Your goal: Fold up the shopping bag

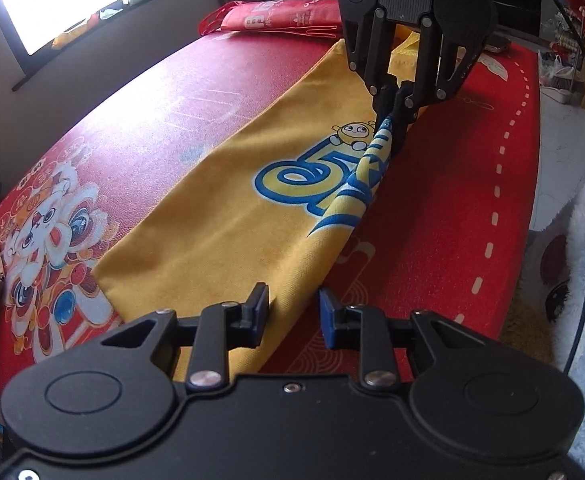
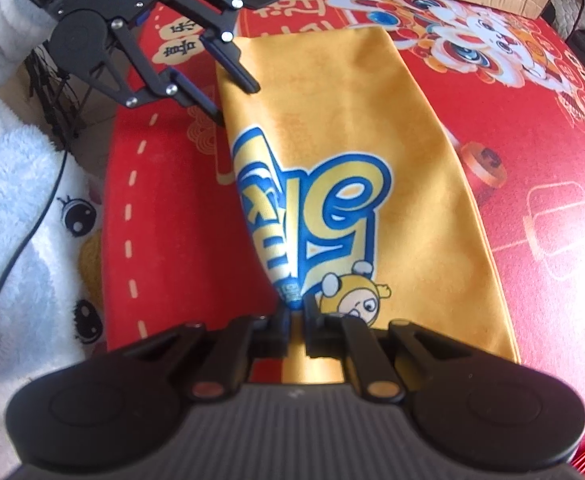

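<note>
A bench [image 1: 432, 216] covered by a red printed mat is seen in both views, and a yellow shopping bag [image 1: 212, 216] is spread lengthwise along it, its blue lettering and cartoon figure facing up. The far long side of the bag lies flat on the mat, while the near long edge is raised off the surface and gathered into a ridge.

That raised edge is pinched by the right gripper [image 1: 390, 120], whose fingers are pressed together on the fabric beside the cartoon figure; in its own view the cloth is seen clamped between the pads [image 2: 280, 326] at the bottom centre of the frame.

The left gripper [image 1: 294, 306] is held with a clear gap between its fingers, and nothing is clamped. The bag's near corner is seen lying in and just beyond that gap; from the right wrist view one finger [image 2: 238, 70] is seen over the corner fabric, and contact cannot be confirmed.

A folded red bag [image 1: 276, 16] is seen at the far end of the bench, well apart from the yellow one.
</note>
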Demonstrator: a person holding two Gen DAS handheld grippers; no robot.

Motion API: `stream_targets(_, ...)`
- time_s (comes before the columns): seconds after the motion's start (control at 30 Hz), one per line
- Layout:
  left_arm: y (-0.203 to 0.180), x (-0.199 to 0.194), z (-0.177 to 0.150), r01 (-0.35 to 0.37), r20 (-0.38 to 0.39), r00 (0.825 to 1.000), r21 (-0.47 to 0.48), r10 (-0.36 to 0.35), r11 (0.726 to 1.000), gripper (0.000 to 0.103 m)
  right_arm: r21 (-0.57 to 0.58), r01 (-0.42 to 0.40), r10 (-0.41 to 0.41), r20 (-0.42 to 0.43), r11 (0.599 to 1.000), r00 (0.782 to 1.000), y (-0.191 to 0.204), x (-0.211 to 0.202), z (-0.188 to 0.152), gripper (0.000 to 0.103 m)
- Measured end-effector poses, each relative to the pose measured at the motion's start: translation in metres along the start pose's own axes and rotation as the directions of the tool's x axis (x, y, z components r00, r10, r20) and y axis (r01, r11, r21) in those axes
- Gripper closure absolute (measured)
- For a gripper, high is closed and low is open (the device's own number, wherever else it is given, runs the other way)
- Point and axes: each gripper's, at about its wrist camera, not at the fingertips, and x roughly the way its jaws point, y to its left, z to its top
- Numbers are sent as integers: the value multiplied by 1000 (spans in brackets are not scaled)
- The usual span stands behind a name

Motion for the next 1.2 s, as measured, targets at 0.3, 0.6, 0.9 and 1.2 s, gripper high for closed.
stream_targets(0.3, 4, 4, 7, 22, -119, 993, 148, -4, 989, 75, -38, -4, 2, -39, 999, 999, -4, 3, 8, 97)
stream_targets(0.6, -25, 4, 2, -55, -117, 987, 381, 107, 923, 97, 54, -10, 6, 68, 998, 998, -9, -1, -15, 97)
stream_targets(0.9, -27, -8, 6, 59, -149, 989, 358, -5, 932, 98, 101, -56, 47, 89, 993, 995, -5, -8, -26, 94)
stream_targets(1.2, 39, 6, -3, 272, -111, 954, -63, -278, 960, 92, 155, -129, 110, 127, 979, 986, -13, -10, -40, 92)
